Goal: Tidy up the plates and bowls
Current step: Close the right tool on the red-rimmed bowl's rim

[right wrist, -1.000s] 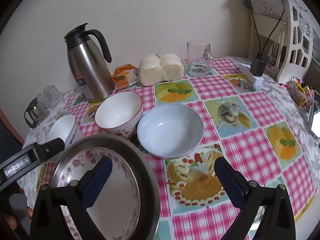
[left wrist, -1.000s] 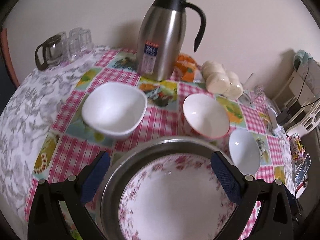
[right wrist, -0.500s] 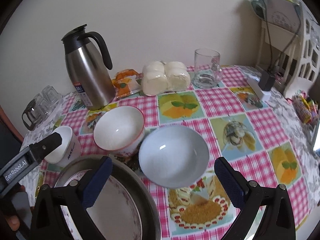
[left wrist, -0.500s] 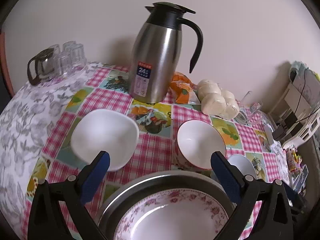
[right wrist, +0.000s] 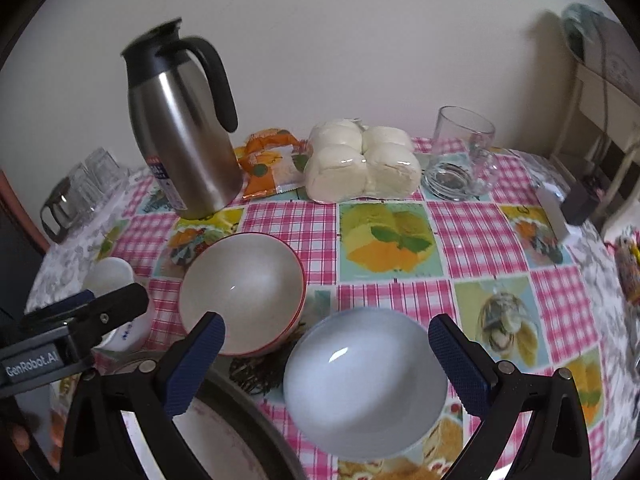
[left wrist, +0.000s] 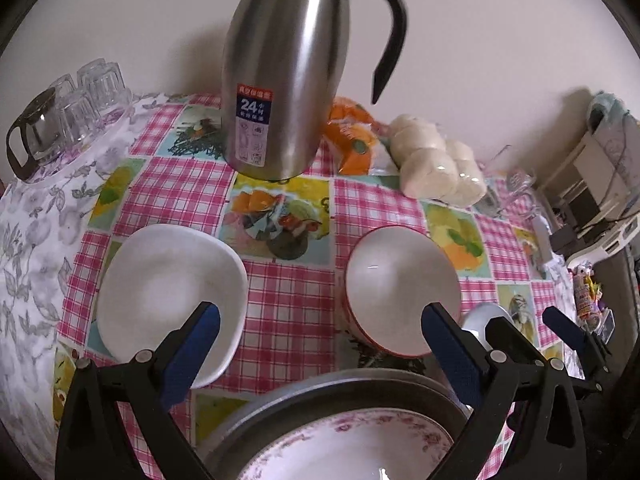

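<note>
Between the open right tool (right wrist: pixel 326 354) fingers lies the pale bowl (right wrist: pixel 364 384).

Both grippers (left wrist: pixel 320 338) (right wrist: pixel 326 346) pulled back — thermos (left wrist: pixel 286 68) nearer

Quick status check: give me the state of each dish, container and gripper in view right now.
left gripper: open, empty
right gripper: open, empty
square white bowl: upright, empty
red-rimmed bowl: upright, empty
pale blue bowl: upright, empty
floral plate: nested in metal plate
thermos jug: upright, lid on
glass mug: upright, empty
</note>
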`<state>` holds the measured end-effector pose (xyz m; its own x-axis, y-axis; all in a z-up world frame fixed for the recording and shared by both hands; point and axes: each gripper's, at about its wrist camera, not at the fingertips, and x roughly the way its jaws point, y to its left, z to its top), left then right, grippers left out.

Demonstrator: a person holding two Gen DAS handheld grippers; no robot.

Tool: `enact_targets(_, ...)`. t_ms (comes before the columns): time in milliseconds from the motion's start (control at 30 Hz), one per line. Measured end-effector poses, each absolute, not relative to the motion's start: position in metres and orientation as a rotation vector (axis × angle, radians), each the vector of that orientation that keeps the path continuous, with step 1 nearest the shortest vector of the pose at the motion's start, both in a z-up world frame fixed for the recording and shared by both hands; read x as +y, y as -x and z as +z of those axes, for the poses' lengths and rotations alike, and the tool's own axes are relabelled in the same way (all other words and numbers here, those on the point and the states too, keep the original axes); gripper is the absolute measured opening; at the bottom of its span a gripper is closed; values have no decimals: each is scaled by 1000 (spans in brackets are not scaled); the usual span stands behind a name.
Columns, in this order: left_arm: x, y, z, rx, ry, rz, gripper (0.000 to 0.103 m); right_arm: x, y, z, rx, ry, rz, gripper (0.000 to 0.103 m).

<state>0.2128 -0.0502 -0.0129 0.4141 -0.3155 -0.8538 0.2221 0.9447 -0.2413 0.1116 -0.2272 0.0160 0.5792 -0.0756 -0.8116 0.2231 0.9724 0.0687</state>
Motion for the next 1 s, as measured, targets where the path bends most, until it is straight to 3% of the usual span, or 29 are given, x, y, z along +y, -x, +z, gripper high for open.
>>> enact_targets(233, -55, -232, -20, 1164, 151, -345, 96, -229, -139, 5, 980, -156, -157, 100)
enact_targets(300, -60, -236, -26, 1190, 155, -343, 82, -227, -144, 3, 985, -141, -155, 91)
enact_targets(467, -67, -240, -38, 1227, 176, -337, 76, -222, -156, -5, 1027, -119, -124, 69)
enact_targets(600, -72, -240, -52, 1267, 185, -353, 58, -222, -160, -14, 1055, -128, -118, 56)
enact_targets(700, -75, -238, -61, 1281, 188, -355, 54, -223, -162, -22, 1078, -150, -108, 42)
enact_targets(900, -83, -236, -79, 1322, 194, -361, 35, -215, -169, -34, 1110, -133, -84, 32)
enact_targets(1000, -83, -237, -84, 1328, 213, -378, 32, -213, -173, -40, 1122, -126, -81, 25)
